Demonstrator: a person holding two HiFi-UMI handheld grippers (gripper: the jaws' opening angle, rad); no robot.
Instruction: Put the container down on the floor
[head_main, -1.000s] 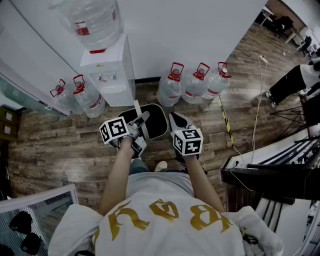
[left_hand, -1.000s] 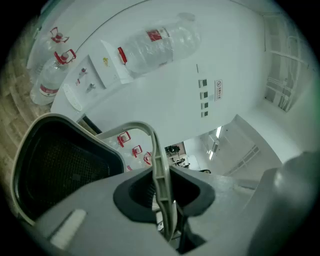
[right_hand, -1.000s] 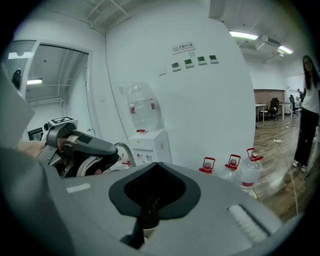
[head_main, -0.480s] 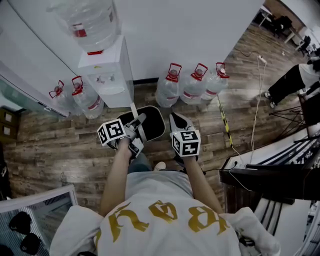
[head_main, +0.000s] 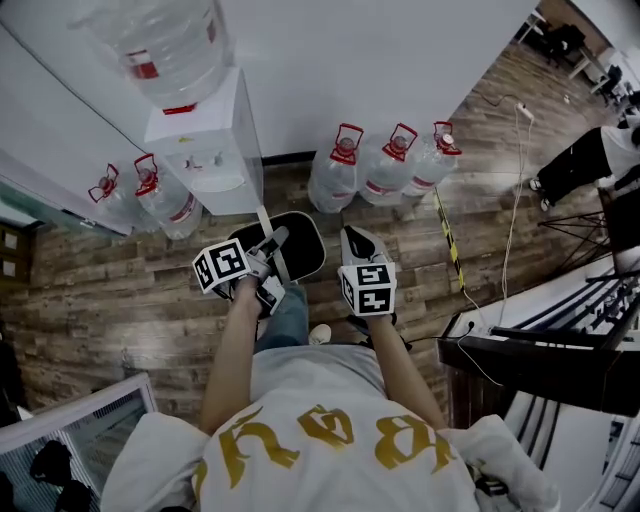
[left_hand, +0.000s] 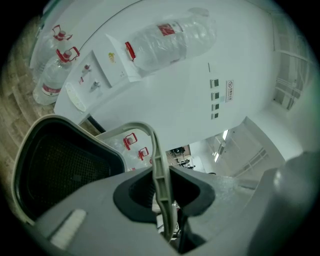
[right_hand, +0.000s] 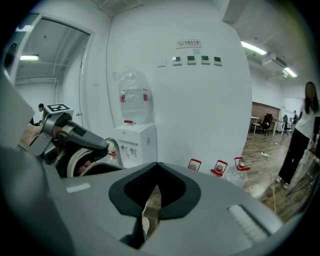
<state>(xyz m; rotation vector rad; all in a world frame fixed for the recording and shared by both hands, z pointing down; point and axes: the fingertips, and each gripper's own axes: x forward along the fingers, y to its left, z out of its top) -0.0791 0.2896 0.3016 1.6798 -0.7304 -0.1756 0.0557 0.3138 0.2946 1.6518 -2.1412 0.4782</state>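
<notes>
In the middle of the head view, the left gripper (head_main: 272, 243) is clenched on the pale handle (head_main: 266, 226) of the black container (head_main: 300, 245), which hangs from it in front of the person, over the wooden floor (head_main: 100, 290). The left gripper view shows that handle (left_hand: 159, 170) pinched between both jaws, with the container's dark meshed interior (left_hand: 60, 170) at lower left. The right gripper (head_main: 356, 243) sits just right of the container, its jaws pressed together on nothing in the right gripper view (right_hand: 156, 192). A white water dispenser (head_main: 210, 150) stands at upper left, and three water bottles (head_main: 385, 165) line the wall right of it.
</notes>
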